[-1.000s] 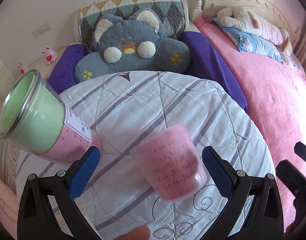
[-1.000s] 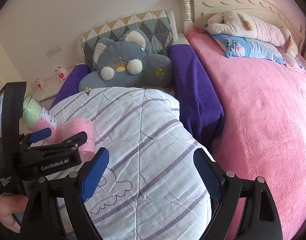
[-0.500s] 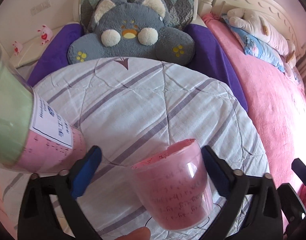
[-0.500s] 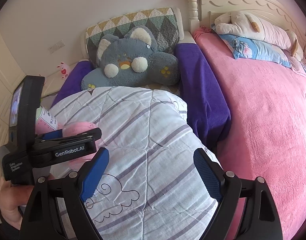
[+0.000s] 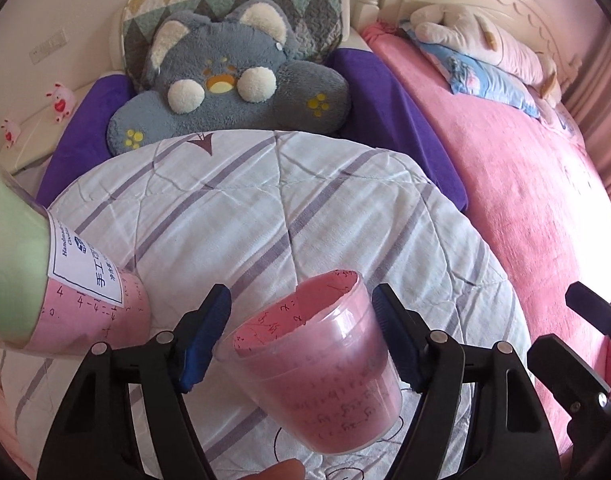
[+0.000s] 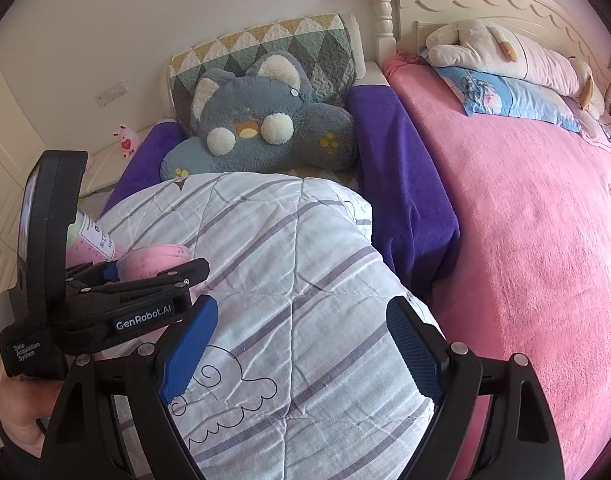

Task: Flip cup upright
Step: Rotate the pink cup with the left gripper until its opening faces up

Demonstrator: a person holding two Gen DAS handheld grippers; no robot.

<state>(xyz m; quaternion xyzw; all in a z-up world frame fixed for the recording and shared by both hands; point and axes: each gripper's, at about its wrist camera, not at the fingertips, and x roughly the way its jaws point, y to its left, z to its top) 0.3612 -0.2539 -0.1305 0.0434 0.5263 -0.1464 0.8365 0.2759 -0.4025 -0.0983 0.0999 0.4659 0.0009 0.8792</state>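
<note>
Left tool (image 5: 299, 334) clamps your translucent pink plastic cup (image 5: 319, 372) | mouth turned upward since a second ago | right tool (image 6: 299, 354) spread apart, empty | flip nearly done.

Jar (image 5: 33, 276) cut by left edge, mouth out of frame; label print only partly legible. In right wrist view, jar (image 6: 90, 236) mostly hidden behind left gripper's (image 6: 105, 276) body. Cup (image 6: 155, 262) there half covered by gripper arms; base unseen. Contact between cup (image 5: 321, 364) and left pads (image 5: 203, 336) unclear. Fingertip (image 5: 279, 470) cropped at bottom edge. Writing on cup too small to read. Right gripper (image 5: 593, 344) only partly in frame.
</note>
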